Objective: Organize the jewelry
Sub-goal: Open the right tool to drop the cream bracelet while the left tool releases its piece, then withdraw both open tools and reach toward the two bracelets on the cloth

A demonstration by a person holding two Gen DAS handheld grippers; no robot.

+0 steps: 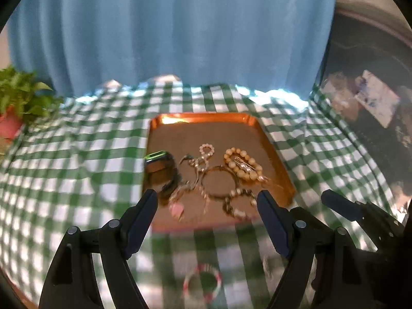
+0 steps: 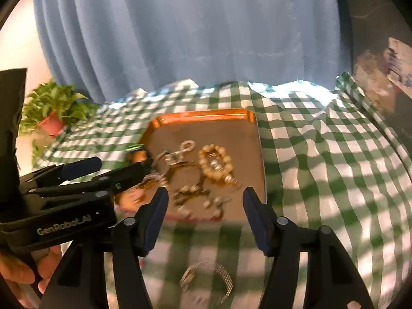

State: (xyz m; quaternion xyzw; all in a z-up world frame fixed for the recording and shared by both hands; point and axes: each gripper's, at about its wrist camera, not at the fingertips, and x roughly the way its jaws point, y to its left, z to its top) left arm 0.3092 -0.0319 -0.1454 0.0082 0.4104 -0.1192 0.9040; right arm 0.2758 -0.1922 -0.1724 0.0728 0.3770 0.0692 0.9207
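On one copper tray (image 1: 279,152), perhaps five bracelets; two bangles (image 2: 206,278) outside.

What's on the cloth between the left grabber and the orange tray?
Only bare checked cloth between the left gripper and the tray; the red-and-white bangle lies nearer, in the left wrist view.

We see a green-and-white checked tablecloth (image 1: 77,154) (image 2: 322,154), wrinkled. At its far left corner, a leafy green plant in a red pot (image 1: 15,103) (image 2: 54,110). Behind the cloth, a pleated blue curtain (image 1: 175,31) (image 2: 193,31). Past its right edge, dark blurred clutter (image 1: 373,97), can't identify.
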